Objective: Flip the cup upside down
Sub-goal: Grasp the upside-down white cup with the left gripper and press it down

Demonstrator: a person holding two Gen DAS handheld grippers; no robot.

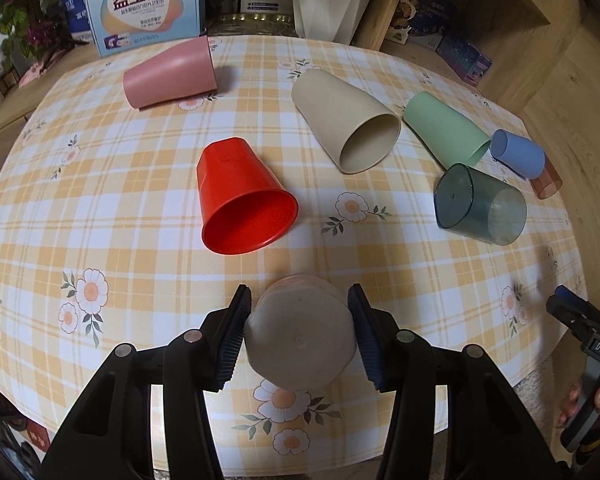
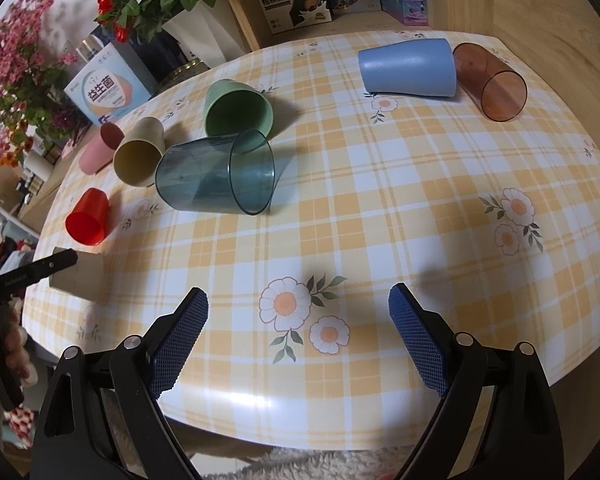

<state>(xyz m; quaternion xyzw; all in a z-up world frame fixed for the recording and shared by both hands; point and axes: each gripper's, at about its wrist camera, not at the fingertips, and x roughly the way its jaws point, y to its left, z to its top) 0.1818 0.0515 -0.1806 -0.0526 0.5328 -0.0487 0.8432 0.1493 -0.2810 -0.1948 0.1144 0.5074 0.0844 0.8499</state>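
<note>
My left gripper is shut on a grey-beige cup, its flat base towards the camera, held low over the table's near edge. That cup also shows in the right wrist view at the far left, between the left gripper's fingers. My right gripper is open and empty over the near edge of the table. Its tip shows in the left wrist view at the far right.
On the checked tablecloth lie several cups on their sides: red, pink, cream, green, blue, teal see-through, brown see-through. Boxes and a white vase stand behind.
</note>
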